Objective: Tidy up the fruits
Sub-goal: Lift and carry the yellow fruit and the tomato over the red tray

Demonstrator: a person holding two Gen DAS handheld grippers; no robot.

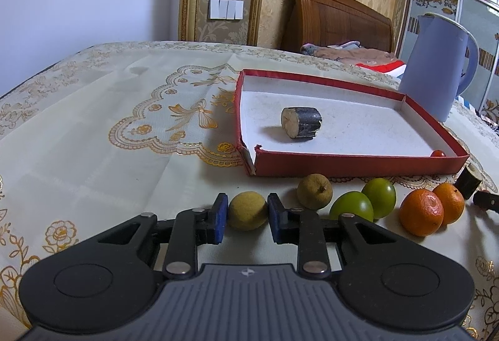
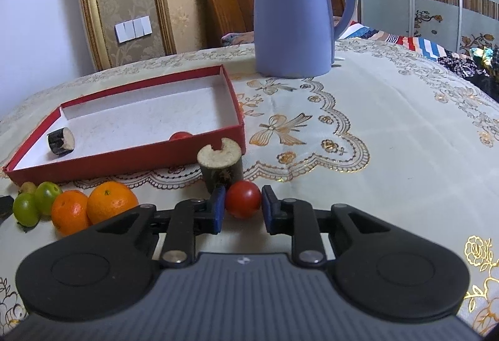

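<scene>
Item: our left gripper (image 1: 248, 211) pinches a tan round fruit (image 1: 248, 210) on the tablecloth (image 1: 124, 153); our right gripper (image 2: 240, 204) brackets a red tomato (image 2: 243, 199), contact unclear. Hazard: round fruits may roll free short of the red box (image 1: 358, 161).

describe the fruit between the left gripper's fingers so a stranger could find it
Start at the shallow red cardboard box; a row of fruit lies in front. The round tan-yellow rough-skinned fruit ends that row, between the left gripper pads. Its neighbour, a similar brownish fruit, has a stem dimple.
</scene>
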